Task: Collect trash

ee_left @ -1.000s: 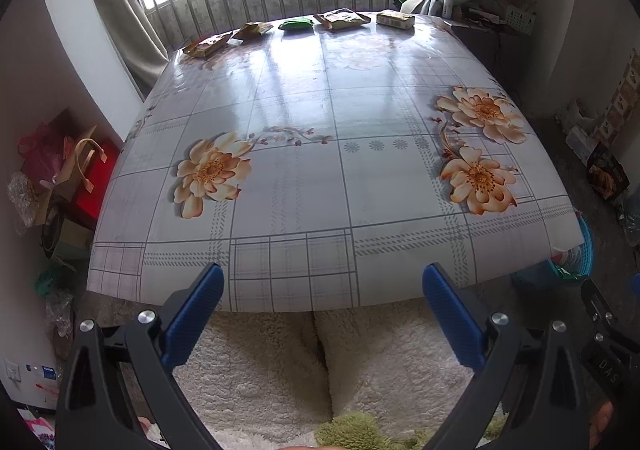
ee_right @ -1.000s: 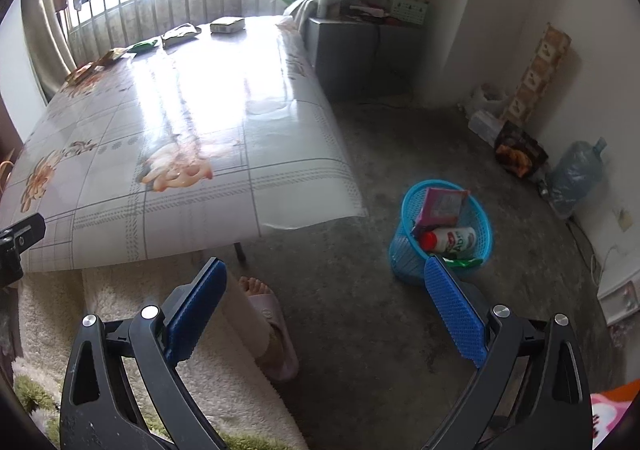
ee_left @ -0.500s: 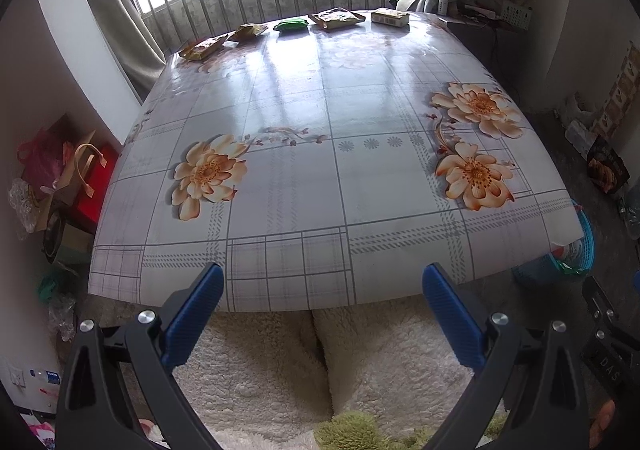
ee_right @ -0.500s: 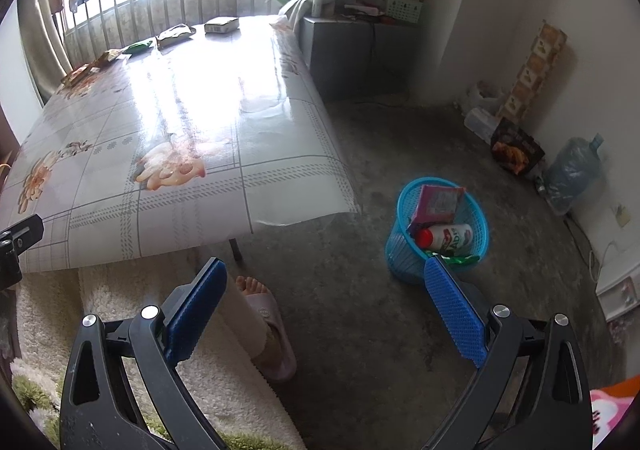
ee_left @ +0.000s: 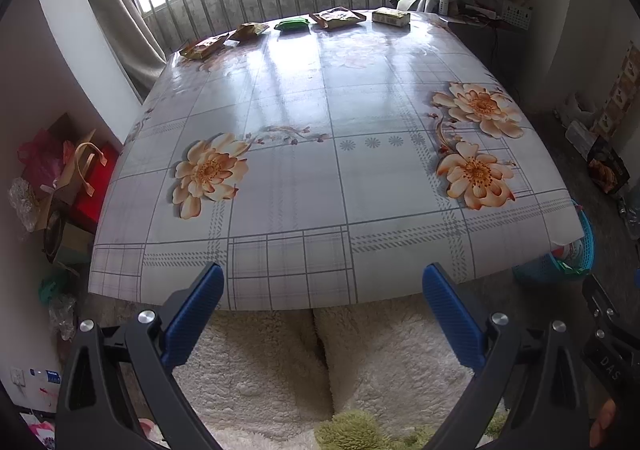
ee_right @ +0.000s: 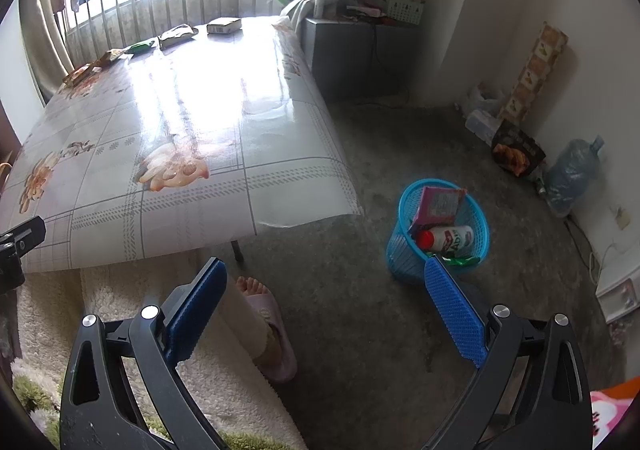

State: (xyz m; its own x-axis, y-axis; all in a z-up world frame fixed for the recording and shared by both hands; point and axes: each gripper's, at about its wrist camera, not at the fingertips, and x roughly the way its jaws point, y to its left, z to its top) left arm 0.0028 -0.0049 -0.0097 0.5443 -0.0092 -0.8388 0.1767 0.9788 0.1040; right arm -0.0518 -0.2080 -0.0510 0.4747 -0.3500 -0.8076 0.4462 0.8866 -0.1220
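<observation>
Blue ribbed pads line both grippers, and each one stands spread wide with nothing between its fingers. The left gripper (ee_left: 320, 290) hangs over the near edge of the desk (ee_left: 304, 177), which wears a glossy cloth printed with grey checks and peach flowers. Below it lies a cream fleece fabric (ee_left: 280, 362).

Trash sits in a row along the far edge of the desk, by the barred window: a yellow-brown wrapper (ee_left: 203, 47) at the left, a second brown wrapper (ee_left: 249, 30) just beside it, a green packet (ee_left: 292, 24), a larger brown packet (ee_left: 338, 17), and a small pale box (ee_left: 391, 16) at the right end. All five lie well apart from either gripper.

The right gripper (ee_right: 322, 284) points at the grey floor to the right of the desk. A blue mesh basket (ee_right: 400, 250) stands on that floor, near the desk's corner, holding a pink packet (ee_right: 439, 205), a white bottle with a red cap (ee_right: 446, 238) and a scrap of green wrapper (ee_right: 462, 260). A person's foot in a pink slipper (ee_right: 268, 330) rests on the floor just beside the gripper's left finger.
</observation>
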